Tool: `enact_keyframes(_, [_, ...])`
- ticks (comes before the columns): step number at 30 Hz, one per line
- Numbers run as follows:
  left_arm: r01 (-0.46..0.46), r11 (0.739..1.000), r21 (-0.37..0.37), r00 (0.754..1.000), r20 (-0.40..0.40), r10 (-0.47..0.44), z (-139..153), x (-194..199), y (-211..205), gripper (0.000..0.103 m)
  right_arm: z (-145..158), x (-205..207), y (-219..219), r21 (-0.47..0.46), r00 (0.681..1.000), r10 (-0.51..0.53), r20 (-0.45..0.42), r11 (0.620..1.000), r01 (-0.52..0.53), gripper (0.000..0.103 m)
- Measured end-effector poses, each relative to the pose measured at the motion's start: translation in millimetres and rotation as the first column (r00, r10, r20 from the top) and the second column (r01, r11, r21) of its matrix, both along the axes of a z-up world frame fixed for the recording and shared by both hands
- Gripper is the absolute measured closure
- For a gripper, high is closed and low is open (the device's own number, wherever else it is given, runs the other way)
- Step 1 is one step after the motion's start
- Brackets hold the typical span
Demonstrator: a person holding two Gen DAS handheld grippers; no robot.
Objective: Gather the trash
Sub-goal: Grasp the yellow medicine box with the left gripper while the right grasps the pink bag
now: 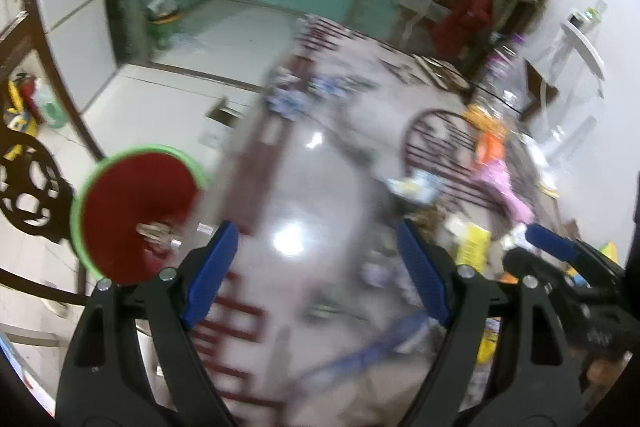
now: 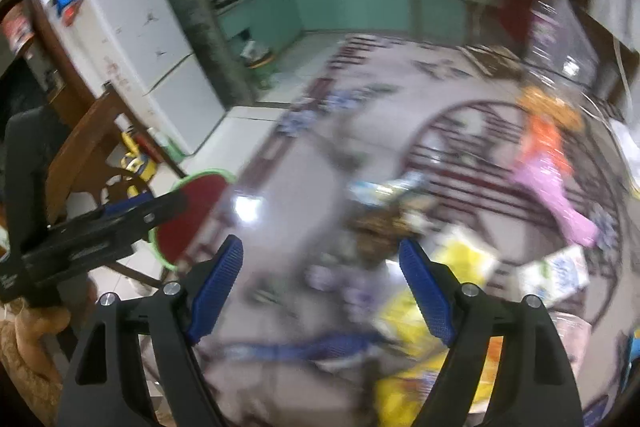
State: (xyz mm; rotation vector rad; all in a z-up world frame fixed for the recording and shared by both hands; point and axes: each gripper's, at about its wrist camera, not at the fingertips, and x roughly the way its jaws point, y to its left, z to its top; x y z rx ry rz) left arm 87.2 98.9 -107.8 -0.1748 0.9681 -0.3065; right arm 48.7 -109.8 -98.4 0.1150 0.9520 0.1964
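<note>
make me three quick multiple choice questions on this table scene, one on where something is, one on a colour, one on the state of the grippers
1. Where is the red bin relative to the table?
A. off its left edge
B. on its far right corner
C. under the wrappers

2. What colour is the bin's rim?
A. blue
B. green
C. white

3. How are the left gripper and right gripper?
A. both shut on wrappers
B. one open, one shut
C. both open, holding nothing

Answers: 1 A, the bin sits beyond the table's left edge. 2 B, a green ring borders the red. 3 C, each pair of blue pads stands wide apart with nothing between.
</note>
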Motion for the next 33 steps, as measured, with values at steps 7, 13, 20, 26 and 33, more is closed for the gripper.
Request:
enact_keyframes(7, [0.075, 0.997, 0.013, 0.997, -0.008, -0.075, -6, -26, -76, 0.024, -10, -16, -114, -0.037, 0.99, -0.136, -0.029, 0.99, 0.135, 0.025])
enact_keyframes(13, [0.147, 0.988, 0.05, 0.988, -0.047, -0.144, -17, -34, -127, 0.024, -17, -23, -159, -0.175, 0.98, -0.197, -0.015, 0.966, 0.191, 0.023])
enact_keyframes(20, [0.216, 0.975, -0.051, 0.974, -0.058, -0.219, -47, -30, -169, 0.017, -27, -29, -184, -0.241, 0.979, -0.202, 0.004, 0.95, 0.197, 0.013])
enact_keyframes(26, [0.335, 0.938, 0.085, 0.939, -0.113, -0.325, -70, -10, -203, 0.017, -34, -19, -200, -0.248, 0.99, -0.141, -0.005, 0.959, 0.135, 0.012])
enact_keyframes(33, [0.416, 0.906, 0.072, 0.883, -0.269, -0.384, -103, 9, -219, 0.046, -43, 23, -242, -0.101, 0.983, -0.164, -0.084, 0.983, 0.155, 0.012])
